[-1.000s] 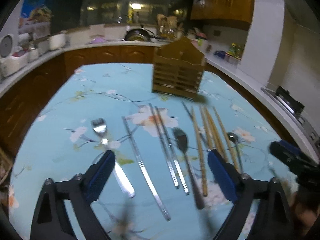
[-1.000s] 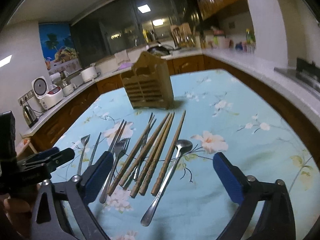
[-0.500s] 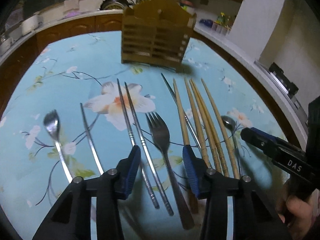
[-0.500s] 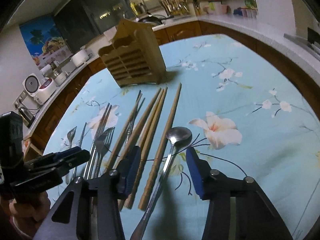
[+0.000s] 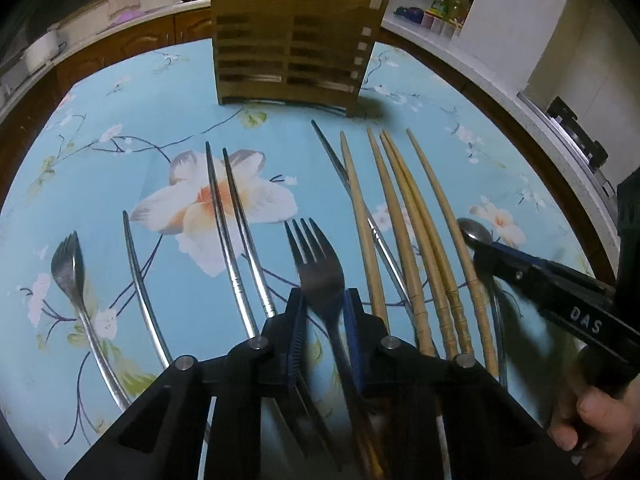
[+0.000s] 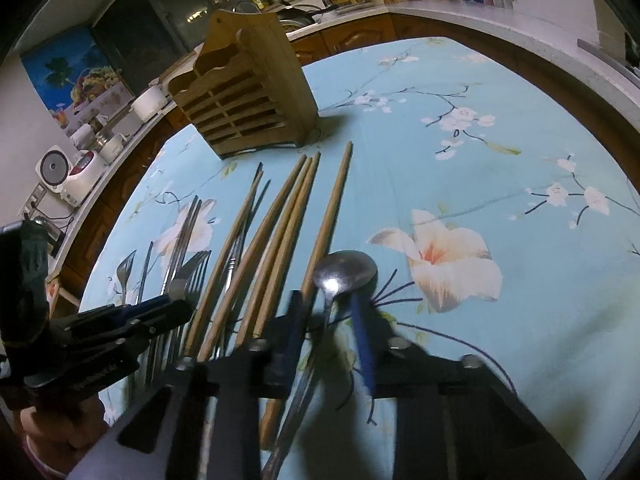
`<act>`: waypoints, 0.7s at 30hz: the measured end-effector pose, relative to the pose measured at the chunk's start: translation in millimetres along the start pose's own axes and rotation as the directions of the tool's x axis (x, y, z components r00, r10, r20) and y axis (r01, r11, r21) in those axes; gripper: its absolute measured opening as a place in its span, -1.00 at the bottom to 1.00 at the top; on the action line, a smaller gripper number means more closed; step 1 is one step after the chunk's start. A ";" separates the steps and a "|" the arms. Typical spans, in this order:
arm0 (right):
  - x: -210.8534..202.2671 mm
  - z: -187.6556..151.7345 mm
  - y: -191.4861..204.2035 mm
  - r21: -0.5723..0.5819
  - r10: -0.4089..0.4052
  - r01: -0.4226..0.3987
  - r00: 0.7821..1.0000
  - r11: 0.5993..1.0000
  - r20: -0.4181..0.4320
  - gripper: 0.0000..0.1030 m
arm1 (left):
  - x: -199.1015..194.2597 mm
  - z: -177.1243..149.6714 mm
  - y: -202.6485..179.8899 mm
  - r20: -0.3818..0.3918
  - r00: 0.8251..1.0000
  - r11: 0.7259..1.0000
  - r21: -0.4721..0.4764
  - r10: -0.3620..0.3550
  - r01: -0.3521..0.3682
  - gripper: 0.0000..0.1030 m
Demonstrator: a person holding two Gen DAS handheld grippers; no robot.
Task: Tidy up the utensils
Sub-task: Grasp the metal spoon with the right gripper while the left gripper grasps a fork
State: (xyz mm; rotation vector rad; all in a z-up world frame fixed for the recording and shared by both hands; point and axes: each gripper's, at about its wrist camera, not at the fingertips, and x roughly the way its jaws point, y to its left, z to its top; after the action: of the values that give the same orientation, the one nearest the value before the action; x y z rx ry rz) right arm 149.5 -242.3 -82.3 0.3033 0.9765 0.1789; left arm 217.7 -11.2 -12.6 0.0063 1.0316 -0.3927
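Left wrist: fork [image 5: 320, 276] between fingers [image 5: 297, 332].

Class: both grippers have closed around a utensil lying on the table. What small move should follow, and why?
Probably lift both: the left gripper pinches the fork, the right gripper the spoon, and the wooden holder stands beyond.

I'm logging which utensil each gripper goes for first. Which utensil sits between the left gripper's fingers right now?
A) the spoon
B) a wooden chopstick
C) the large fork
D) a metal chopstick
C: in the left wrist view the left gripper has its fingers closed in on either side of the neck of the large fork, whose tines point toward the wooden utensil holder.
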 end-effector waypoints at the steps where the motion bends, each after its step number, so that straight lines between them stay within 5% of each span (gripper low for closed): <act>1: 0.4 0.2 -1.8 0.004 0.008 -0.008 1.000 1.000 -0.002 -0.85 | -1.4 1.6 2.1 0.001 1.000 1.000 0.004 -0.002 0.002 -0.65; 9: -15.3 -0.9 -2.3 0.016 0.046 -0.047 0.998 0.999 0.032 -0.95 | -9.5 -3.1 -5.5 0.056 0.997 0.999 0.000 -0.053 0.053 -0.68; 21: -70.5 22.0 8.5 0.014 0.099 -0.103 0.980 0.995 0.171 -0.96 | -75.8 -8.0 16.5 0.194 0.976 0.991 -0.062 -0.104 0.118 -0.69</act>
State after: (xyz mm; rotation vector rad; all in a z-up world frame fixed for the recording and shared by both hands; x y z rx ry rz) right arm 129.0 -258.0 -12.6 0.3836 0.7947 0.2306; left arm 182.2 29.4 43.7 -0.1530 0.8588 -0.4479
